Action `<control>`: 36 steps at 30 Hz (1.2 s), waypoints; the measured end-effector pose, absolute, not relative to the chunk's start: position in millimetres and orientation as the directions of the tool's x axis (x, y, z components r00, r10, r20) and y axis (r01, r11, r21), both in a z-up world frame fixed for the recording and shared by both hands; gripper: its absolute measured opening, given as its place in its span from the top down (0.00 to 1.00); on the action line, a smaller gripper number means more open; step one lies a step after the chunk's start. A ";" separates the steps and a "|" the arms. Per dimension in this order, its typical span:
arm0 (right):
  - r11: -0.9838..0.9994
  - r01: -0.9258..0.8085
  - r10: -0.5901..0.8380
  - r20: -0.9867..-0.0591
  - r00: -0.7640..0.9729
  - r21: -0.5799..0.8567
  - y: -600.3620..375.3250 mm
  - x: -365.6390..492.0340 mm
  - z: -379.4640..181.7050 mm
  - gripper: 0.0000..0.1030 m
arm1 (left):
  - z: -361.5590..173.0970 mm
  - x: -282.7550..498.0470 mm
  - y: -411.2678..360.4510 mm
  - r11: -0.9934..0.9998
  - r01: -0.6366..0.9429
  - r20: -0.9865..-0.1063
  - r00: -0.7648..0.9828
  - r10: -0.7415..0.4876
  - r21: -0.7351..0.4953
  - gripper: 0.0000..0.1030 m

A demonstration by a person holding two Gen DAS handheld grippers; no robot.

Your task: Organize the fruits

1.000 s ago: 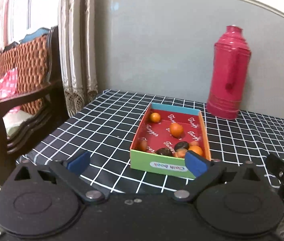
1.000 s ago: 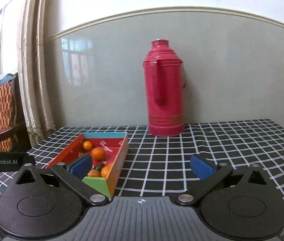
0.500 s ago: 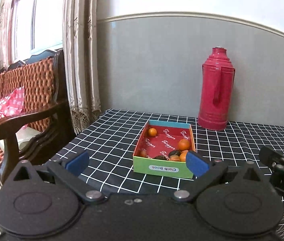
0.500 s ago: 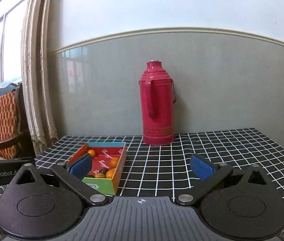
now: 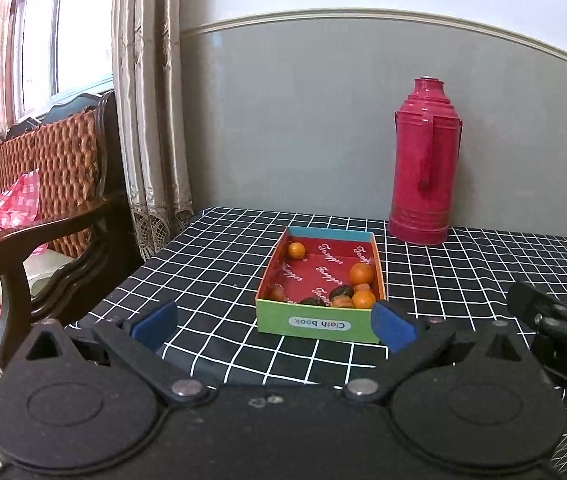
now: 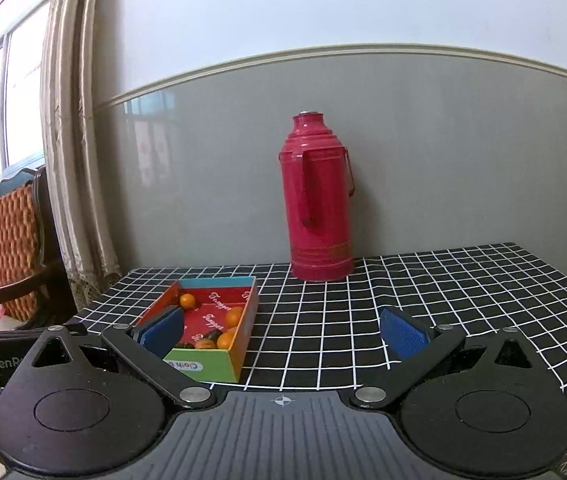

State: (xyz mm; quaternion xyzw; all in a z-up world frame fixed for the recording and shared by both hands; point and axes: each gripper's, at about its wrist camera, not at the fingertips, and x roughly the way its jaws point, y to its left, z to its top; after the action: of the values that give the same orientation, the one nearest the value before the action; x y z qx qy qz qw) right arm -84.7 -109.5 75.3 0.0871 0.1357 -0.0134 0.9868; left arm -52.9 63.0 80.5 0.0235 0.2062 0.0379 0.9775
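My left gripper [image 5: 273, 326] sits nearest, jaws spread wide, nothing between the blue pads [image 5: 154, 324]. It hangs at the near edge of the table [image 5: 211, 280], short of the box [image 5: 317, 322], not touching it. My right gripper [image 6: 281, 332] is the same: jaws wide apart, empty, held over the near table edge. In the right view its left pad [image 6: 161, 330] overlaps the box's near left corner; contact there can't be judged. Part of the right gripper's black body shows at the right edge of the left view.

Next out, the box stands on the checked black-and-white cloth, left of table centre. Green near wall with a "Cloth book" label, orange side walls, blue far wall, red floor with white script. Fruits are inside it: a bunch in the near right corner with two oranges [image 5: 363, 299], a bigger orange [image 5: 361, 273] just behind them, and two dark fruits [image 5: 341, 292] beside them. One small orange [image 5: 296, 250] lies alone in the far left corner. A reddish-orange piece [image 5: 277, 293] sits by the near left wall, too small to identify.

Farther back, a red flask [image 5: 425, 168] stands upright near the wall, well apart from the box, handle facing me.

Left of the table: a wooden chair [image 5: 43, 208] with woven orange back, a pink checked cloth [image 5: 7, 212] on it. Behind that, curtains [image 5: 147, 100] and a window [image 5: 63, 32]. A grey wall [image 5: 303, 120] lies beyond.
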 end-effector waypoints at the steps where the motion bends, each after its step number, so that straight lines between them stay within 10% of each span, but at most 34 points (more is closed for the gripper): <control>1: 0.985 0.051 -0.004 -0.271 0.963 0.165 -108.8 -84.8 74.8 0.00 | 80.3 -52.6 62.7 0.996 -0.064 -0.403 0.912 0.084 0.063 0.06; 36: 0.985 0.065 -0.015 -0.297 0.955 0.160 -113.9 -81.2 66.9 0.00 | 78.3 -50.2 61.6 0.997 -0.061 -0.416 0.906 0.079 0.055 0.06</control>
State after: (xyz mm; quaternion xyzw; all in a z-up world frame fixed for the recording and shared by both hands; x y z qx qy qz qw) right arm -81.2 -113.9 66.9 0.0844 0.1489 -0.0201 0.9850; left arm -50.2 61.6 78.3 0.0202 0.2140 0.0358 0.9760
